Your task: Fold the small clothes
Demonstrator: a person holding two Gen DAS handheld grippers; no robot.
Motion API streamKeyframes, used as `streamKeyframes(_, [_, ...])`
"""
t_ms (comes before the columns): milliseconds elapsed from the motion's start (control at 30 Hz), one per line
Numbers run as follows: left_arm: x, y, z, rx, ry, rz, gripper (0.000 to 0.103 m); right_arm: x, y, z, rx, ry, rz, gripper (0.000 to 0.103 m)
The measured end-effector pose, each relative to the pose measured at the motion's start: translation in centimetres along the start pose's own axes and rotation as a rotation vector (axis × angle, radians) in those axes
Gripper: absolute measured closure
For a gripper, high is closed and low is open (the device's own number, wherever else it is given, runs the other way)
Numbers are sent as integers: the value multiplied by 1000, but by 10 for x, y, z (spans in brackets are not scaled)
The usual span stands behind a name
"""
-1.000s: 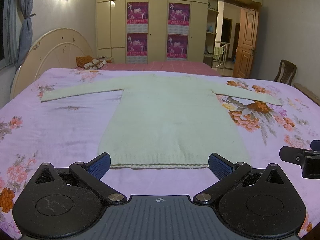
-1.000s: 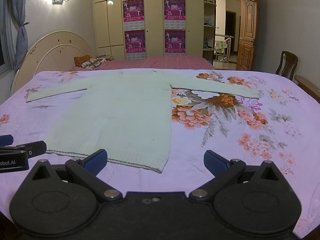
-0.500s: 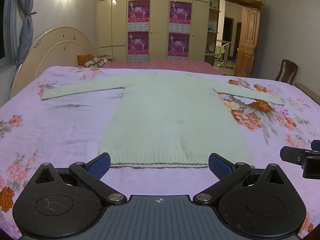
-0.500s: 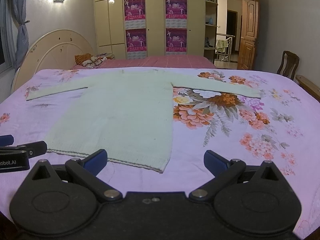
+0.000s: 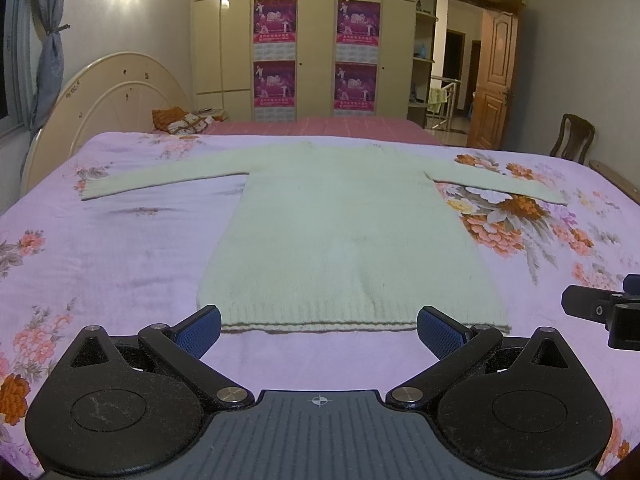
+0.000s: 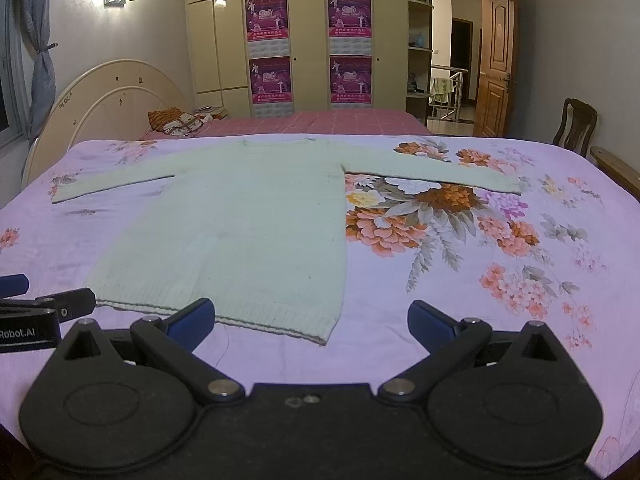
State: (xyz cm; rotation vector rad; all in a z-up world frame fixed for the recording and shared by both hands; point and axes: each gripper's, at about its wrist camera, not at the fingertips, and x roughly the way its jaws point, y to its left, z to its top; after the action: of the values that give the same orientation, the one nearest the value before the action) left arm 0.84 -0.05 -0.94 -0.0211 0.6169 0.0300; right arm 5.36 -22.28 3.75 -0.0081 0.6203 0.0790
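A pale green knit sweater [image 5: 348,236] lies flat on the bed with both sleeves spread out and its hem toward me; it also shows in the right wrist view [image 6: 240,232]. My left gripper [image 5: 319,330] is open and empty, just short of the hem's middle. My right gripper [image 6: 311,322] is open and empty, near the hem's right corner [image 6: 324,336]. Each gripper's tip shows at the edge of the other's view.
The bed has a purple floral sheet [image 5: 100,264] and a cream headboard [image 5: 108,96] at the left. A second bed with a red cover [image 5: 320,124], wardrobes, a wooden chair [image 5: 572,140] and a door stand behind.
Both views have tilted or lowered a little, so the sweater sits slightly lower in frame. The grippers stay open and the sweater has not moved.
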Motion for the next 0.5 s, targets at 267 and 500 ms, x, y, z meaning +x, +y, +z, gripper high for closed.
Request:
streamKeyframes(267, [0,0,0,-2,-3,1,0,1,2,-1,-8,-2,2,1])
streamKeyframes(500, [-1,0,0,-2,-4,1,0,2,4,0,-11,0,3,1])
